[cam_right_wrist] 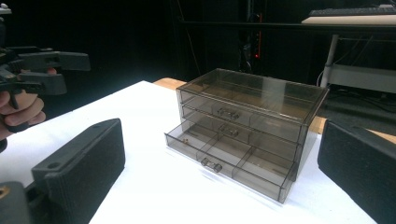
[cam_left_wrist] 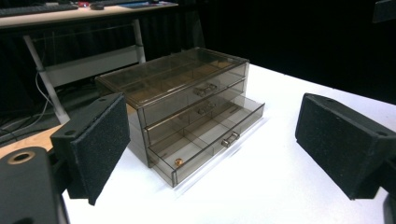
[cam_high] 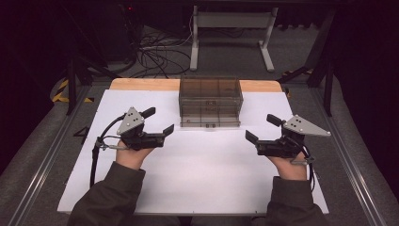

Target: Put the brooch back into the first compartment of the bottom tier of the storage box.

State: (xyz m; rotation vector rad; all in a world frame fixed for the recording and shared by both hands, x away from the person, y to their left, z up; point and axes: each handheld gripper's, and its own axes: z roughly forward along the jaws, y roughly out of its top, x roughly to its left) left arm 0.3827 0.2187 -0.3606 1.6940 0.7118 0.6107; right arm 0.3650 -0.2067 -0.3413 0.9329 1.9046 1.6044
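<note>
At twelve o'clock on the white table (cam_high: 197, 165) sits my smoky drawer box (cam_high: 210, 102), bottom drawer (cam_left_wrist: 212, 140) pulled out, one tiny bead (cam_left_wrist: 178, 162) inside, hard to identify. Left gripper (cam_high: 157, 120) and right gripper (cam_high: 262, 128) gape wide, well apart.

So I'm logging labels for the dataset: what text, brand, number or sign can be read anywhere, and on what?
None can be read: the drawer box, both grippers and the white table cover carry no legible text. The keyboard keys are too small to read.

A smoky clear plastic three-drawer organiser (cam_high: 210, 101) stands at the white tabletop's (cam_high: 202, 174) far middle, its bottom drawer (cam_left_wrist: 212, 139) pulled out, a small round bead (cam_left_wrist: 178, 162) inside.
</note>
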